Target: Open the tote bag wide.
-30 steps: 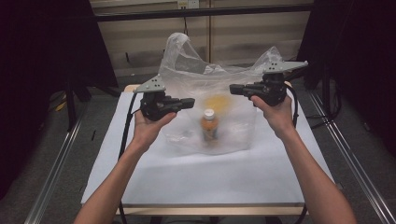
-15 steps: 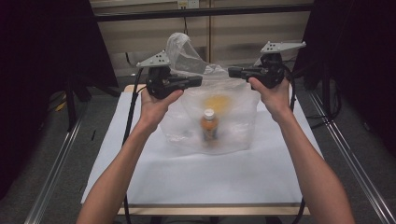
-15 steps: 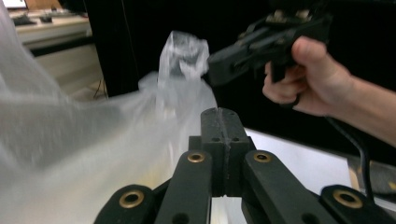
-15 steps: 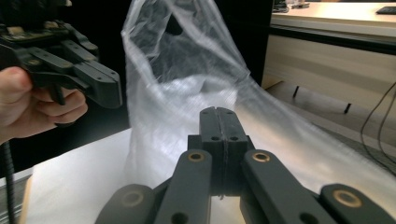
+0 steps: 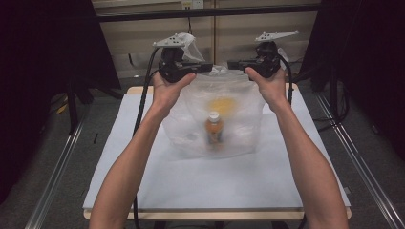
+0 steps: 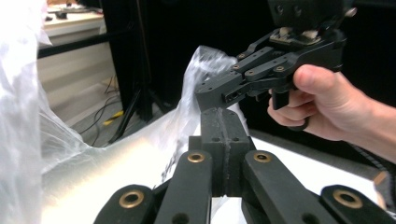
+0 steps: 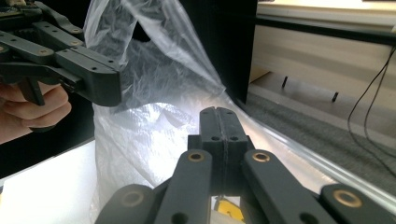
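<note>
A person holds a clear plastic bag [image 5: 215, 119] above a white table [image 5: 143, 167], one gripper pinching each side of the bag's upper rim. In the high view the left gripper [image 5: 203, 67] sits left of centre near the top of the frame and the right gripper [image 5: 236, 63] just right of centre at the same height; their tips point toward each other, leaving a short span of film between them.

In the left gripper view the jaws stand pressed together at lower centre, with film emerging around and below them, so this gripper appears clamped on the bag's edge. In the right gripper view the jaws are likewise closed face to face, the film spreading away beyond and to the left of them; a grip on the rim is probable, though the pinched film itself is hard to make out.

Inside the bag, at mid-frame in the high view, a small bottle [image 5: 214, 130] with a white cap [image 5: 214, 116] and an orange body stands upright. Above it an orange-yellow patch [image 5: 222, 105] shows through the film; what it is cannot be determined. The bag's base seems to rest on or hang just over the table.

Holding both sides level probably keeps the mouth up and the load hanging centrally, so the bottle does not tip.
</note>
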`<state>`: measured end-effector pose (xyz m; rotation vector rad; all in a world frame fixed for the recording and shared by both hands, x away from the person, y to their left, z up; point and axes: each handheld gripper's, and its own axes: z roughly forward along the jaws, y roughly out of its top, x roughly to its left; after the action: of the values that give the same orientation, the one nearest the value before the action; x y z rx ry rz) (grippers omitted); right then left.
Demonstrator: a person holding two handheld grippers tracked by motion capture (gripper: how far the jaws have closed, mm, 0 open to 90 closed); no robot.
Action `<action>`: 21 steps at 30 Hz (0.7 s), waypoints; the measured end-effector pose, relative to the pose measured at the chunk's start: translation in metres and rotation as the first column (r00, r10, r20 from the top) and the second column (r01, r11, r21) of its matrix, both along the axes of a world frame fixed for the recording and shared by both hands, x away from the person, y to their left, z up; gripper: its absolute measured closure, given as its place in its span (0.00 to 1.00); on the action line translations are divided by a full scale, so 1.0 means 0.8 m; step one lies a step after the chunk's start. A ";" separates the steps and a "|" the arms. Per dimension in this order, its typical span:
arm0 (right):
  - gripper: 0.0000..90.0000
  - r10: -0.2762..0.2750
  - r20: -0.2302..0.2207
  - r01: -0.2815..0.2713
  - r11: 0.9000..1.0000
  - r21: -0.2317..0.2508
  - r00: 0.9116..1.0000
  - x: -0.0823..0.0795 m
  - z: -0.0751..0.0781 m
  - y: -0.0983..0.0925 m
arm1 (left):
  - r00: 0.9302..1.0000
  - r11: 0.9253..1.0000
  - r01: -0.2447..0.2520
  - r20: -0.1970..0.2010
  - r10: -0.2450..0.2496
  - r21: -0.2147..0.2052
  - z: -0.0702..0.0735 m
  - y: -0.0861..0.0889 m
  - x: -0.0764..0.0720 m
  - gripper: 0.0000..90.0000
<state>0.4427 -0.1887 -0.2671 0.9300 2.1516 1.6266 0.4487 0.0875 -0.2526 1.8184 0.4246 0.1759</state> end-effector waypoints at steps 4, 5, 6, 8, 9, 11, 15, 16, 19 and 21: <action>1.00 0.009 -0.019 -0.009 1.000 -0.020 1.000 0.003 -0.017 0.008 | 1.000 1.000 -0.007 -0.018 0.007 0.008 -0.012 0.002 0.004 1.00; 1.00 0.013 -0.026 -0.013 1.000 -0.020 1.000 0.002 -0.021 0.010 | 1.000 1.000 -0.009 -0.023 0.010 0.013 -0.015 0.004 0.005 1.00; 1.00 0.029 -0.027 -0.030 0.999 -0.024 0.999 0.000 -0.026 0.015 | 0.999 1.000 -0.017 -0.029 0.017 0.016 -0.020 0.008 0.006 1.00; 1.00 0.039 -0.030 -0.040 0.999 -0.021 0.999 -0.001 -0.029 0.017 | 0.999 1.000 -0.018 -0.036 0.019 0.015 -0.023 0.010 0.006 1.00; 1.00 0.049 -0.033 -0.050 0.998 -0.026 0.998 -0.003 -0.033 0.020 | 0.999 1.000 -0.025 -0.038 0.025 0.012 -0.025 0.013 0.006 1.00; 1.00 0.068 -0.044 -0.069 0.997 -0.035 0.997 -0.007 -0.041 0.026 | 0.999 0.999 -0.029 -0.045 0.029 0.015 -0.033 0.017 0.006 1.00; 1.00 0.101 -0.070 -0.104 0.994 -0.039 0.992 -0.015 -0.061 0.038 | 0.998 0.999 -0.030 -0.064 0.030 0.015 -0.047 0.022 0.005 1.00; 1.00 0.109 -0.077 -0.112 0.993 -0.041 0.991 -0.016 -0.066 0.041 | 0.998 1.000 -0.025 -0.064 0.026 0.013 -0.050 0.023 0.004 1.00; 1.00 0.141 -0.091 -0.145 0.989 -0.038 0.986 -0.021 -0.081 0.051 | 0.997 0.999 -0.020 -0.070 0.022 0.030 -0.061 0.023 0.001 1.00; 1.00 0.161 -0.091 -0.164 0.986 -0.026 0.983 -0.026 -0.089 0.054 | 0.997 0.999 -0.015 -0.074 0.019 0.044 -0.068 0.023 -0.003 1.00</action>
<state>0.4222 -0.1451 -0.3381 0.8515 2.3637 1.6455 0.4467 0.1060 -0.3068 1.8688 0.4919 0.1307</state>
